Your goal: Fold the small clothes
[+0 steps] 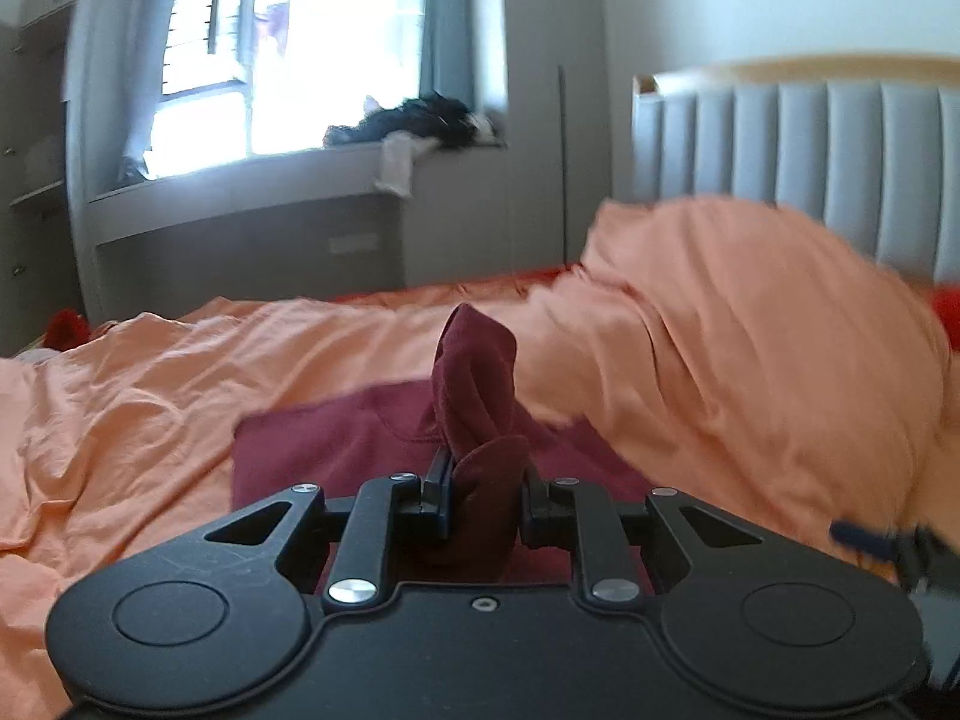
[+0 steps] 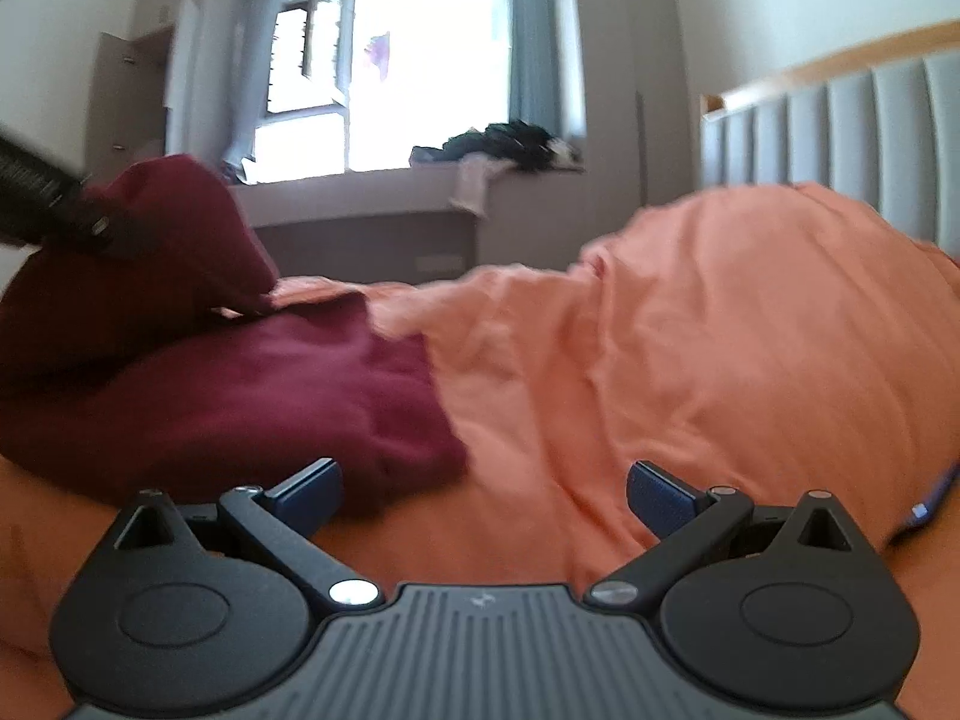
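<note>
My left gripper [image 1: 483, 498] pinches a bunched flap of the maroon garment [image 1: 336, 444], lifted above its body on the orange sheet [image 1: 120, 408]. My right gripper [image 2: 483, 495] gapes empty nearby. Advice: lay the flap flat, edges aligned, before letting go.

Garment [image 2: 252, 396] on bed [image 1: 120, 408], pillow [image 2: 750, 330] seemingly right.

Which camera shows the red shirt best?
The right wrist view: the red shirt lies spread on the bed, one part lifted. The left wrist view shows only a bunch pinched in the left claw.
</note>
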`<state>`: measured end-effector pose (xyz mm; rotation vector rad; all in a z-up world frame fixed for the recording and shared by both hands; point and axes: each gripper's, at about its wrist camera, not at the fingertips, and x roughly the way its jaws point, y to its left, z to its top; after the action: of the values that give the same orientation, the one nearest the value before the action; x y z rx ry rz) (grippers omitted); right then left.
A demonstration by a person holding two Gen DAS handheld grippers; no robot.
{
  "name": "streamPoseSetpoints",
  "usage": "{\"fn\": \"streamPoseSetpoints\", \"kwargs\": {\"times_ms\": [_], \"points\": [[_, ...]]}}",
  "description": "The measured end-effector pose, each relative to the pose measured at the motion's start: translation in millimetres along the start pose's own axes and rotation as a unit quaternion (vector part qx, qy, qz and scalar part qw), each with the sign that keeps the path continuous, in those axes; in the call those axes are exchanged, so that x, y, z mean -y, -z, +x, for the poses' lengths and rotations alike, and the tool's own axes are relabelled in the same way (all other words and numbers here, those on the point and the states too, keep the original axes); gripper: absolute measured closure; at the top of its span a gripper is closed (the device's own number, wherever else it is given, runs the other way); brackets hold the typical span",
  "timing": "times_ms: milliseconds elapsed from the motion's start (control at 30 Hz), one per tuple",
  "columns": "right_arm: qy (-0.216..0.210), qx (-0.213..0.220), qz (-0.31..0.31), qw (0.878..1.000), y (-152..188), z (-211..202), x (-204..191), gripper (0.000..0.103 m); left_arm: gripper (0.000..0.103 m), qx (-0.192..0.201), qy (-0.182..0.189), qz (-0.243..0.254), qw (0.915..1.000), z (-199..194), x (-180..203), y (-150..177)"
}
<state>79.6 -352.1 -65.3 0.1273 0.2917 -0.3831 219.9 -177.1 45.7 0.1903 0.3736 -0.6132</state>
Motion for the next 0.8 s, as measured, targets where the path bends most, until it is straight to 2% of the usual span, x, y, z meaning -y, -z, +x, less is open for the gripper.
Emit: {"fn": "streamPoseSetpoints", "kwargs": {"times_ms": [233, 467, 667, 800], "points": [[0.019, -0.021, 0.021, 0.999, 8.5, 2.6, 20.7, 0.0, 0.076, -0.01, 0.01, 0.017, 0.9998, -3.6, 8.2, 18.6], [0.015, -0.018, 0.044, 0.999, 3.5, 3.8, 32.5, 0.0, 0.04, 0.007, 0.044, 0.0, 0.999, -21.7, 8.4, 22.3], [0.009, -0.016, 0.05, 0.999, 3.9, 0.8, 31.7, 0.0, 0.021, 0.023, 0.01, 0.04, 0.9989, -34.0, 13.7, 28.1], [-0.008, -0.013, 0.061, 0.998, 3.7, 0.0, 33.1, 0.0, 0.014, 0.02, -0.021, 0.063, 0.9976, -36.5, 13.3, 32.0]]}}
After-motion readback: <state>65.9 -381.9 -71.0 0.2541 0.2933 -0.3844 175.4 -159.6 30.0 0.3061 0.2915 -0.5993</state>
